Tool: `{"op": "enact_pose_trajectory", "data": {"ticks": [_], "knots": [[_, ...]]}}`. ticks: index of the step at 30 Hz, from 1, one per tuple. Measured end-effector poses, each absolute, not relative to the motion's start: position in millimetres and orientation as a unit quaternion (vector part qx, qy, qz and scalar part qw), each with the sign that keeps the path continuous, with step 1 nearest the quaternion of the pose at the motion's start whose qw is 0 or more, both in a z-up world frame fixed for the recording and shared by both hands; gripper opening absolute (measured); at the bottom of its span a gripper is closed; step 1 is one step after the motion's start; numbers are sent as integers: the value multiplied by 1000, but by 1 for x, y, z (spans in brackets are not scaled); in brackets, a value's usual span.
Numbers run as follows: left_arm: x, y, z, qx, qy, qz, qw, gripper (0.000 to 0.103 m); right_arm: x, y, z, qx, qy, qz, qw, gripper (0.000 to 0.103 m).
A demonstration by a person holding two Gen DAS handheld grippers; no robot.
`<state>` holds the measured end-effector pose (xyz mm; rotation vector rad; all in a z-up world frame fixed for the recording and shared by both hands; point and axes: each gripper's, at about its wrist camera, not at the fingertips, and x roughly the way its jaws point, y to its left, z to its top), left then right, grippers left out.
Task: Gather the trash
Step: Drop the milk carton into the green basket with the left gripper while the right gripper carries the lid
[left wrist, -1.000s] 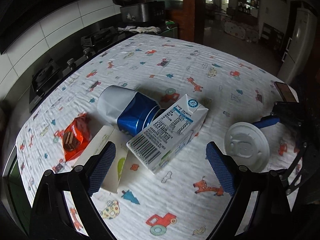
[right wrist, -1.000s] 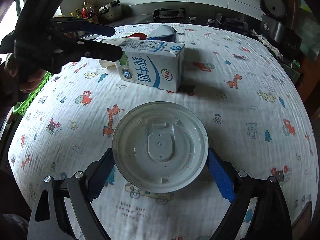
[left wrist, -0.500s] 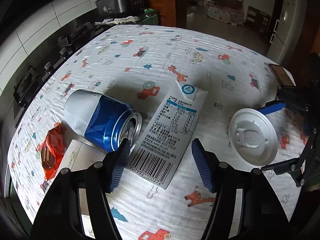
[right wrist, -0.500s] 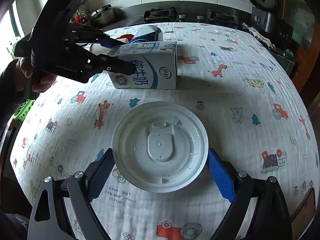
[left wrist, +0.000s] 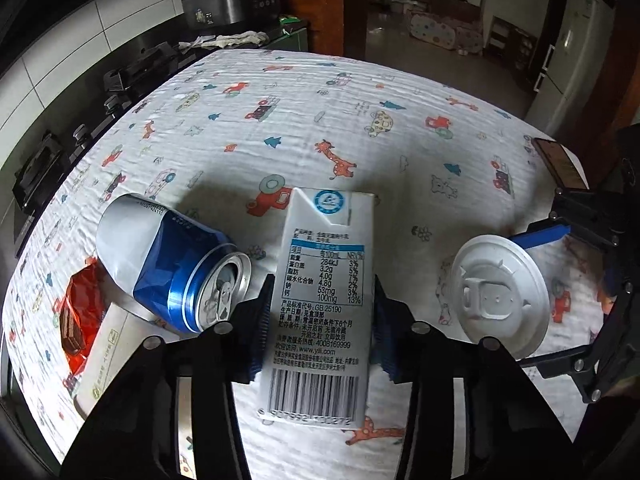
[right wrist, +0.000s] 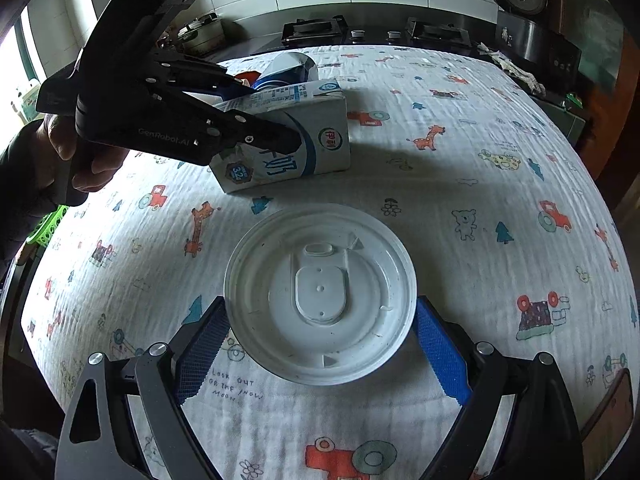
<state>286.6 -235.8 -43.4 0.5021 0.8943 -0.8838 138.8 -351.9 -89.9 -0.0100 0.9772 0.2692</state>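
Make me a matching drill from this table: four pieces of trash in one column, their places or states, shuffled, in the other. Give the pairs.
Things:
1. milk carton
2. blue can
3. white cup lid
4. orange wrapper

States:
A. lying on its side, dented, beside the carton
B. between the right tool's pads
C. at the table's edge, beyond the can
D. clamped between the left tool's pads

Pairs: 1-D, 2-A, 3-B, 4-C

The left gripper (left wrist: 322, 320) points steeply down, and its jaws have just been closing, with a pad pressed to each long side of the carton (left wrist: 320, 292). A hand (right wrist: 76, 156) holds its handle. The right gripper (right wrist: 320, 344) also tilts down, jaws wide, pads touching the lid (right wrist: 320, 292) rim on both sides.
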Motion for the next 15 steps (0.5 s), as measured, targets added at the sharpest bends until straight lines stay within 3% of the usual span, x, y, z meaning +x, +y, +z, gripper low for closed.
{"op": "enact_pose_trajectory", "data": {"ticks": [7, 15], "knots": [[263, -195, -28, 175, 407, -392, 807, 40, 127, -338, -75, -14, 459, 138, 877, 88], [234, -96, -4, 112, 396, -324, 852, 40, 126, -289, -59, -45, 447, 184, 874, 88]]}}
